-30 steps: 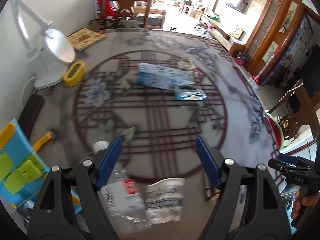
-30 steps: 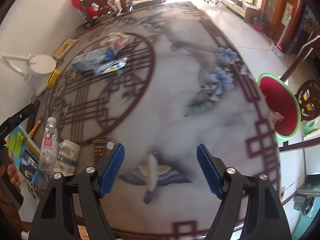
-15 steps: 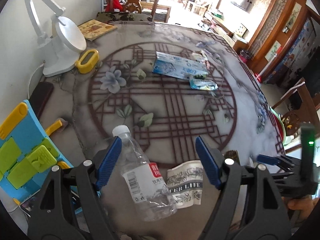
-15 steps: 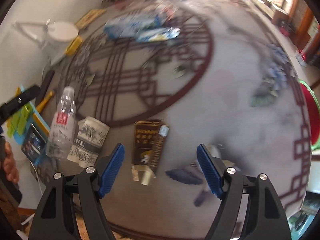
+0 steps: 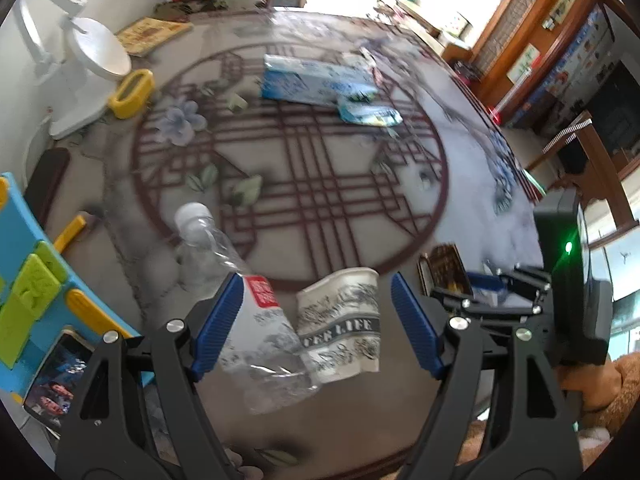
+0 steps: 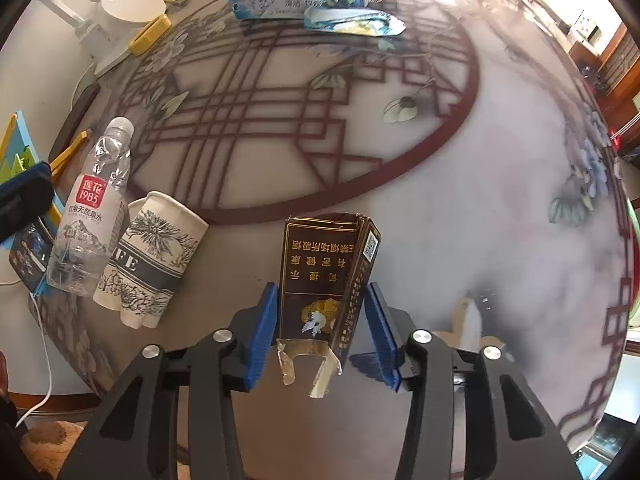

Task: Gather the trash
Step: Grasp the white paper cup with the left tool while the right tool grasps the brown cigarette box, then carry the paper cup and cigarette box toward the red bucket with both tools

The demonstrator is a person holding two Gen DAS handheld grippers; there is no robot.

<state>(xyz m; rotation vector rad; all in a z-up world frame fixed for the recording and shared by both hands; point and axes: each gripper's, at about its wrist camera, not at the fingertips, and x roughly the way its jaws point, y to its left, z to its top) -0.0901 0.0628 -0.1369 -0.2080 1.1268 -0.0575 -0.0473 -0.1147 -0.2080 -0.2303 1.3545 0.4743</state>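
On the patterned table [image 6: 460, 208] lies a dark brown cigarette pack [image 6: 320, 264]. My right gripper [image 6: 320, 312] is closing on it, and both blue pads touch its sides. The pack [image 5: 442, 268] and the right gripper [image 5: 492, 284] also show at the right of the left wrist view. My left gripper [image 5: 316, 300] hangs open just above a crushed clear water bottle [image 5: 200, 240] and a flattened paper cup [image 5: 340, 320]. The bottle [image 6: 86, 216] and cup [image 6: 148, 256] lie side by side. A blue toothpaste box [image 5: 308, 84] and a blue wrapper [image 5: 368, 114] lie farther back.
A white desk lamp [image 5: 92, 64], a yellow holder [image 5: 132, 92] and a book [image 5: 152, 34] stand along the far left. A blue and green toy [image 5: 24, 280] and a phone [image 5: 56, 376] lie at the near left. The table's near edge is just below both grippers.
The right gripper came down over the cigarette pack and its jaws narrowed onto it. The left gripper sank closer to the bottle and cup, still open.
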